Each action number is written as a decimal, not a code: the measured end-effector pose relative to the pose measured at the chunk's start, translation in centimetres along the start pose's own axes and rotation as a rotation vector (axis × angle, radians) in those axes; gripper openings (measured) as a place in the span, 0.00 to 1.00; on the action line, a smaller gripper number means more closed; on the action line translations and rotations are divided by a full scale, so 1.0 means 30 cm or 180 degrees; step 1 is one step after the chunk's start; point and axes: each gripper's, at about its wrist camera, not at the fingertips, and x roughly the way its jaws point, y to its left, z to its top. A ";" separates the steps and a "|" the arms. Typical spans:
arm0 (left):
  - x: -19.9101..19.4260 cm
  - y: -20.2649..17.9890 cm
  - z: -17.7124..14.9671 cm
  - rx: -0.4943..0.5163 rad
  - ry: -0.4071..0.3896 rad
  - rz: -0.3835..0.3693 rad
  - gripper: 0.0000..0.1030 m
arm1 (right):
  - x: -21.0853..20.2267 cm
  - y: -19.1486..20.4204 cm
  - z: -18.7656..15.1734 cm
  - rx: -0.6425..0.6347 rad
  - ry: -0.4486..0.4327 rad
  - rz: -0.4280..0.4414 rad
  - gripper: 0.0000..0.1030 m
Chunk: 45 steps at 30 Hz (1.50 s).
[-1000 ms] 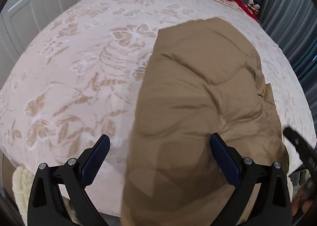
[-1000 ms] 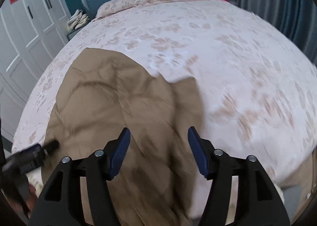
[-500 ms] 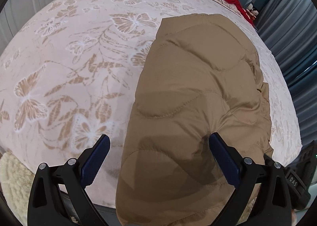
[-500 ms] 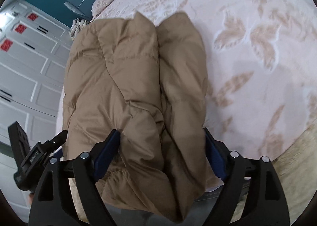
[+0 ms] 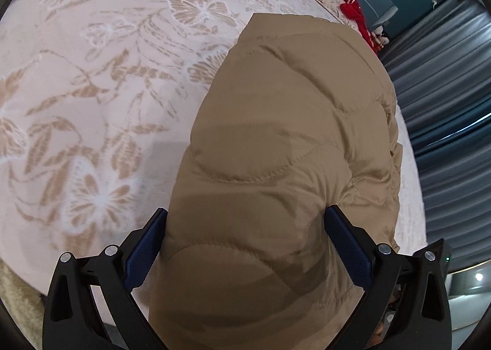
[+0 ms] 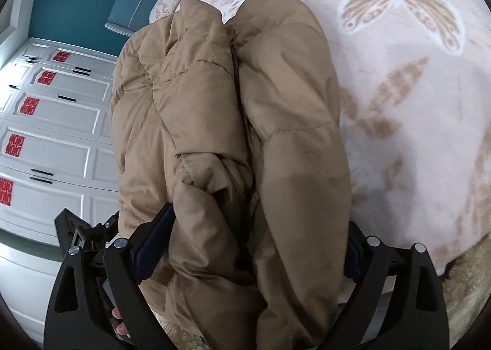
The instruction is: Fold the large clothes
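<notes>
On the bed (image 5: 92, 89), the coat (image 5: 291, 135) lies at the near edge, its hem hanging over. Left gripper (image 5: 245, 242) is spread wide, puffy hem bulging between its fingers; pinching only the outer shell could let the padding slide out. Right gripper (image 6: 260, 245) straddles the bunched sleeve side equally wide; an uneven lift could skew the fold.

One tan quilted puffer jacket (image 5: 285, 147). One bed with pink butterfly-print blanket (image 5: 101, 98). Two black grippers with blue pads: left gripper (image 5: 245, 242), right gripper (image 6: 257, 245). Five red paper cutouts (image 6: 13, 145) on one white wardrobe (image 6: 61, 122). One red garment (image 5: 357, 17).
</notes>
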 end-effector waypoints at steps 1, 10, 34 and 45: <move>0.002 0.002 0.000 -0.0001 -0.0002 -0.0032 0.95 | 0.008 -0.003 0.004 0.0001 0.0000 0.0027 0.87; -0.008 -0.009 0.020 0.0138 -0.0014 -0.0372 0.91 | 0.047 -0.005 0.057 0.0009 0.0039 0.0456 0.46; 0.085 0.142 0.585 0.0485 -0.0841 0.0227 0.75 | 0.567 0.545 0.493 -0.1739 -0.0145 -0.0135 0.29; -0.014 0.081 0.533 0.0707 -0.0629 0.0990 0.86 | 0.429 0.515 0.447 -0.1409 0.0011 -0.0578 0.63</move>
